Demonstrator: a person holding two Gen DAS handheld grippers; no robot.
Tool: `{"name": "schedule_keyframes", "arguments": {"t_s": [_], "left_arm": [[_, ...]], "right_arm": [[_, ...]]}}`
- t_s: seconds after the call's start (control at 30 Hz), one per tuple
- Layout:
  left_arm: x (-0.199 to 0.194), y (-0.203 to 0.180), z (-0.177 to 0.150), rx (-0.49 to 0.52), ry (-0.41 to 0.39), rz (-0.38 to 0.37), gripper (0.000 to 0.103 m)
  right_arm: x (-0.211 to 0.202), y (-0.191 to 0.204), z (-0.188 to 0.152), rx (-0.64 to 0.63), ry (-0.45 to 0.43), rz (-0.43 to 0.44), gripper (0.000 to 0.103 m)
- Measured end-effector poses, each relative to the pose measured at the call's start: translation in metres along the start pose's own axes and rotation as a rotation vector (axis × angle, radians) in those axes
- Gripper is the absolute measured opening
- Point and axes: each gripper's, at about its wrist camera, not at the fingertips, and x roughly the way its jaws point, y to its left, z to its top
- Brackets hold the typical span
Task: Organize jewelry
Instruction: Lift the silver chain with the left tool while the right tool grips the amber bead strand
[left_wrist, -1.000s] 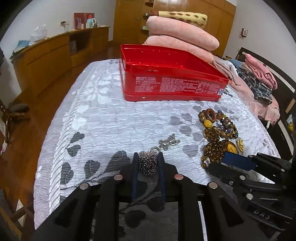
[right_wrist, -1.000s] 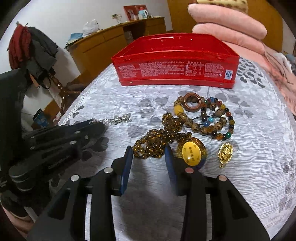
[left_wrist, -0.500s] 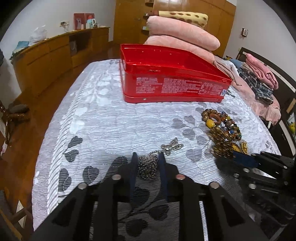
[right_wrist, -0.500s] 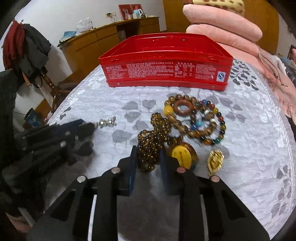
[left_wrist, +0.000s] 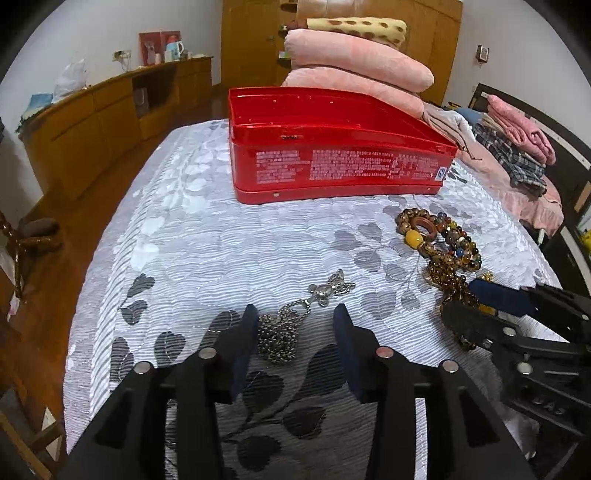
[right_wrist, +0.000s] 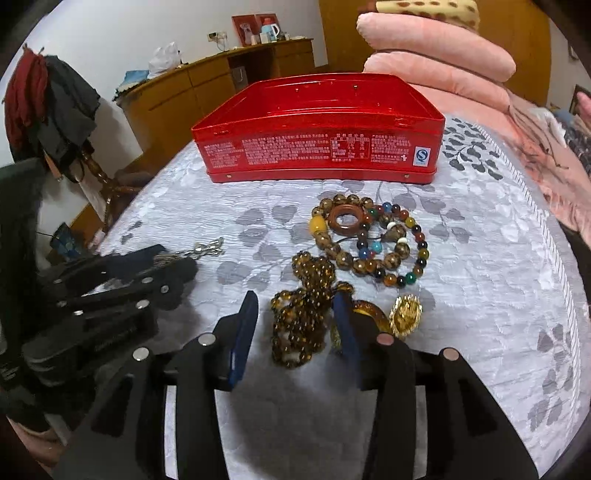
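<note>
bed (left_wrist: 207, 236), white cover with gray leaves | on it: red box (left_wrist: 332, 162), silver chain (left_wrist: 280, 332), bead bracelets (right_wrist: 373, 240), brown bead necklace (right_wrist: 303, 314), maybe a gold charm (right_wrist: 406, 317)

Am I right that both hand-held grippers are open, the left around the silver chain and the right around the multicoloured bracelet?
Not quite: the right hand-held gripper straddles the brown bead necklace; the multicoloured bracelet lies beyond it, as the right wrist view shows. The rest holds.
</note>
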Motion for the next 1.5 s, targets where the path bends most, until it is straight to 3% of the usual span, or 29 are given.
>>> {"name": "schedule_keyframes", "arguments": {"t_s": [0.1,0.17,0.23,0.63,0.83,1.2,1.5], "left_arm": [[-0.001,0.0,-0.001,-0.001,-0.004,0.018,0.035],[-0.002,0.001,-0.001,-0.007,-0.008,0.026,0.025],[-0.003,0.004,-0.002,-0.018,-0.012,0.026,0.02],[-0.003,-0.002,-0.003,0.016,-0.008,0.05,0.019],[-0.013,0.007,-0.005,-0.039,-0.029,-0.004,0.016],[-0.052,0.0,0.014,-0.041,-0.136,-0.061,0.016],[-0.064,-0.005,0.041,-0.036,-0.194,-0.066,0.016]], "right_arm": [[0.002,0.005,-0.001,-0.04,-0.007,-0.034,0.039],[0.001,0.007,-0.004,-0.067,-0.009,-0.07,0.03],[0.001,0.007,-0.007,-0.06,0.009,-0.044,0.022],[0.004,-0.001,-0.008,-0.008,0.01,-0.003,0.021],[-0.009,0.0,-0.009,-0.016,-0.009,-0.006,0.02],[-0.046,-0.006,0.007,-0.019,-0.102,-0.005,0.02],[-0.059,-0.009,0.028,-0.027,-0.149,-0.011,0.02]]}}
